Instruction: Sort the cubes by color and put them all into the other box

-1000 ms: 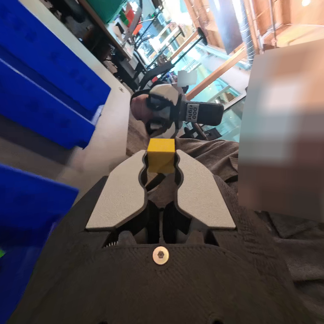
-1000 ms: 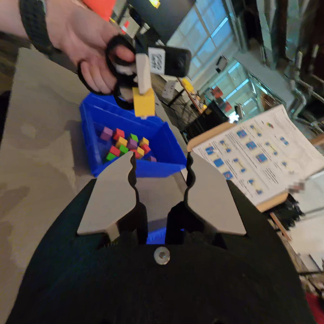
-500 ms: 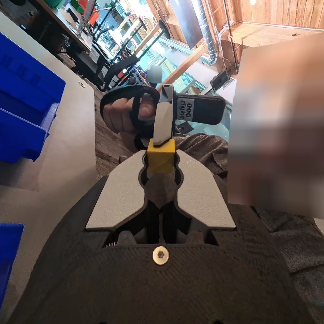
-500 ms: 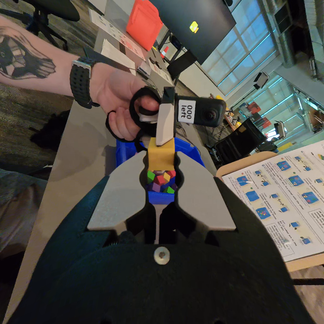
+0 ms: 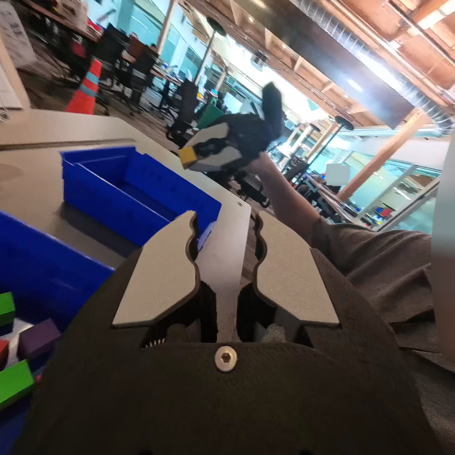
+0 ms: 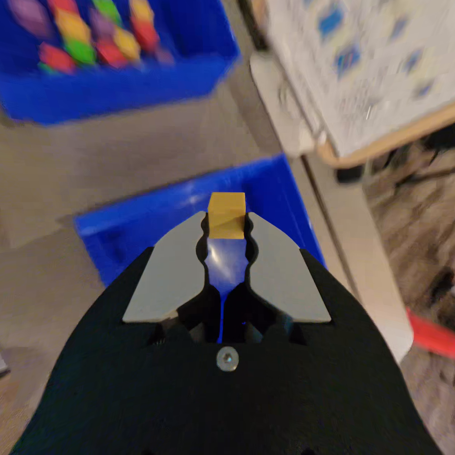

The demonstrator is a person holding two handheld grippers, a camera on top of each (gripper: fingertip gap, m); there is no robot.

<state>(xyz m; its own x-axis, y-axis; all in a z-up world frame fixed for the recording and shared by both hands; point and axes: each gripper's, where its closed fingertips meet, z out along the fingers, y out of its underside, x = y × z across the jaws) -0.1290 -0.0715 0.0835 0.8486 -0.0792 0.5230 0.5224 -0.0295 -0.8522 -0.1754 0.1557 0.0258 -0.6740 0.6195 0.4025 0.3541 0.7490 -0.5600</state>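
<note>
Gaping with nothing between its grey fingers, the left gripper hung over the near edge of a pale table in the left wrist view. Just beyond its left fingertip lay a long blue bin, its visible floor bare. At the near left corner a second blue bin held green, purple and red blocks. Farther off and up in the air, the right gripper, carried by a person's bare forearm, pinched a yellow cube at its tips. A blurred orange cone stood on the floor at the far left.

The right wrist view was smeared by motion. The right gripper was narrowed onto the yellow cube, which sat at the fingertips, above the nearer blue bin. At the far left, the other blue bin held many coloured blocks. To the right a sheet with blue pictures lay on a wooden board.
</note>
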